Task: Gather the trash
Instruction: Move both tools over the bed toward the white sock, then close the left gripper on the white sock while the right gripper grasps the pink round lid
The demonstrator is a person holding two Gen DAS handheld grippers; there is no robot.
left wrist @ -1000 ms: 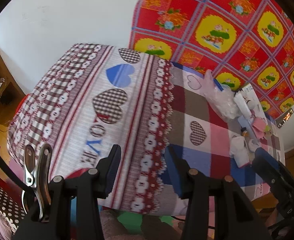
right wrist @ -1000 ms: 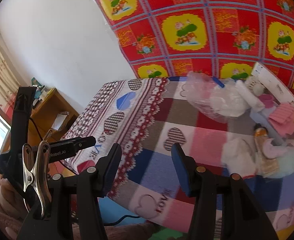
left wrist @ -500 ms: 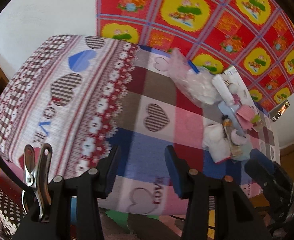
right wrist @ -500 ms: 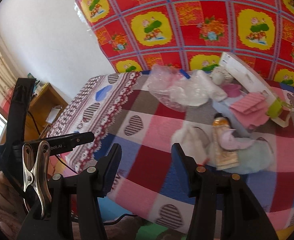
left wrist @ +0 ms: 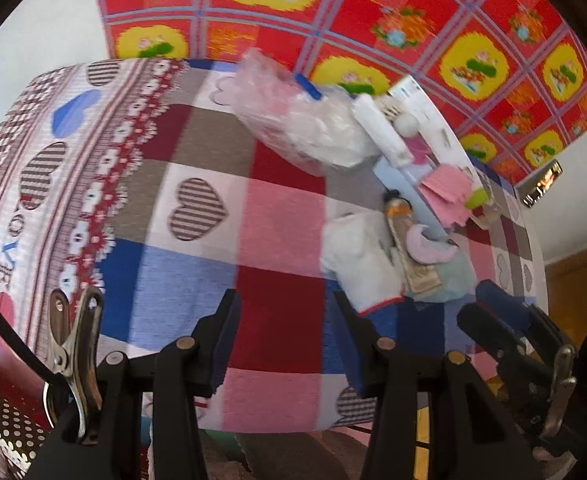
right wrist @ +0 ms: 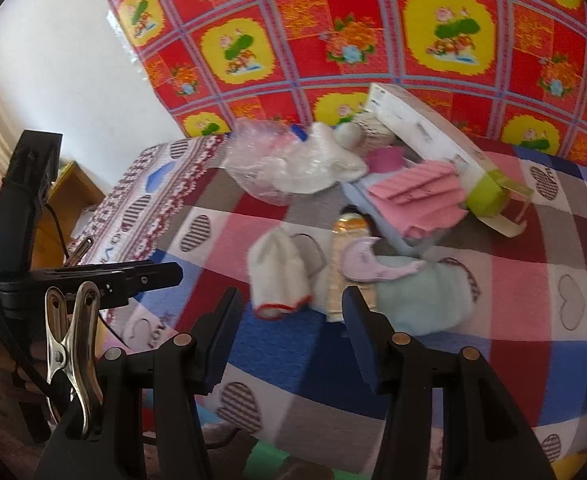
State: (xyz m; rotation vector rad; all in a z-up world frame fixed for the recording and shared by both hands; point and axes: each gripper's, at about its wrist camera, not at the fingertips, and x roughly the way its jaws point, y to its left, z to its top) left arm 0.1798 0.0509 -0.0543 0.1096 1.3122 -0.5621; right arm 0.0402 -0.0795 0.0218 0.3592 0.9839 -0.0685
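Observation:
A heap of trash lies on the heart-patterned checked tablecloth (left wrist: pixel 281 220). In it are a clear plastic bag (left wrist: pixel 293 120) (right wrist: pixel 277 168), a white crumpled piece with a red edge (left wrist: pixel 357 264) (right wrist: pixel 279 276), a squeezed tube (right wrist: pixel 345 264), pink paper (right wrist: pixel 421 196), a pale green wad (right wrist: pixel 425 296) and a white box (right wrist: pixel 425 132). My left gripper (left wrist: pixel 287 340) hangs open over the cloth, just left of the white piece. My right gripper (right wrist: pixel 291 328) is open right in front of the white piece and the tube. Nothing sits between either pair of jaws.
A red and yellow flowered cloth (right wrist: pixel 373 40) hangs behind the table. A wooden cabinet (right wrist: pixel 69 200) stands at the far left by the white wall. The table's near edge runs just below both grippers. The right gripper (left wrist: pixel 505 320) shows in the left wrist view.
Both grippers have swung across the table toward the heap, which now looks larger and closer to the fingers. Neither pair of jaws has changed its width.

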